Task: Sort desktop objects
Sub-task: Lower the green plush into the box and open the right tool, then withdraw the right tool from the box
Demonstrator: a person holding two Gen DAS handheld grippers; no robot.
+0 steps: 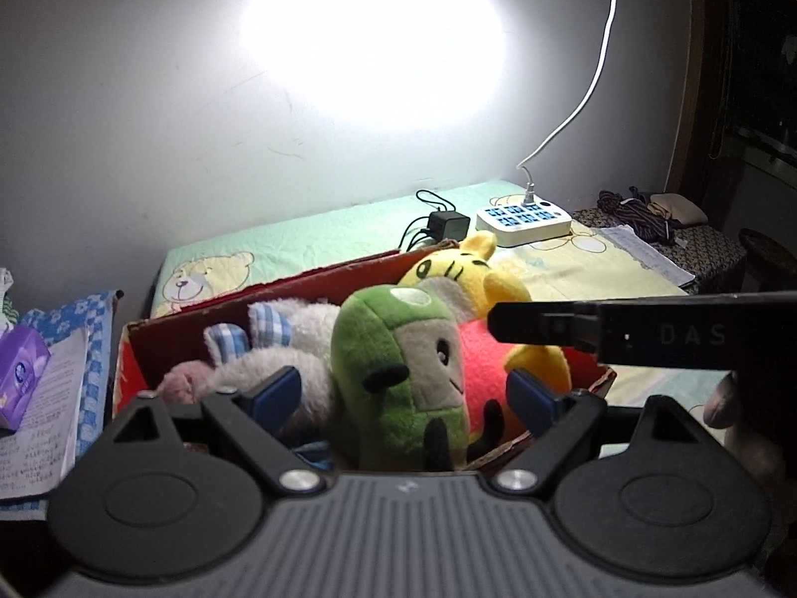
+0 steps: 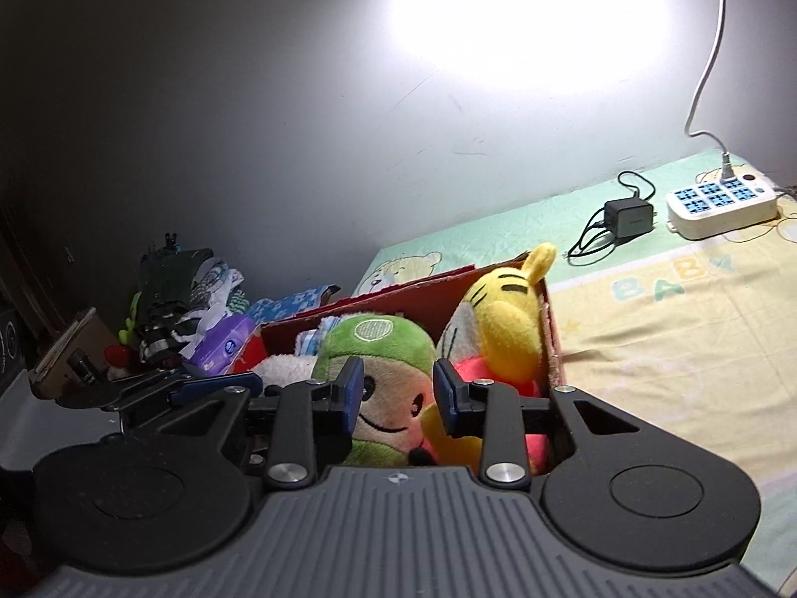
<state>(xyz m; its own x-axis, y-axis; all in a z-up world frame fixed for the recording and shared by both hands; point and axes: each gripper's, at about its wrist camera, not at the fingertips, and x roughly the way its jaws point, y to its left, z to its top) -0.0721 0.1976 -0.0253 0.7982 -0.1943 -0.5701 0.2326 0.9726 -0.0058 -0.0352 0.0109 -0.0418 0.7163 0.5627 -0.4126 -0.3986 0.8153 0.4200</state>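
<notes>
Lower halves of all toys hidden inside the red box; near box wall cut off behind the gripper bodies. Box floor not visible. White toy largely buried at the box's left end; shape hard to make out. Clutter beyond the box's left edge in shadow in the right wrist view, mostly unidentifiable; purple tissue pack legible there.

Box near the left edge of the bed sheet, long axis roughly parallel to the back wall. Box packed full; no free room inside. Wide bare sheet to the right of the box. Charger and power strip at the sheet's back edge, well apart from the box.

Green toy upright at box centre, long axis vertical, head up, face toward the cameras. Yellow toy upright at the box's right end, touching the green toy, ears up.

Left gripper: fingers spread wide, one either side of the green toy, contact not evident. Right gripper: pads apart with a narrow gap, in front of the green toy's face, nothing clamped.
</notes>
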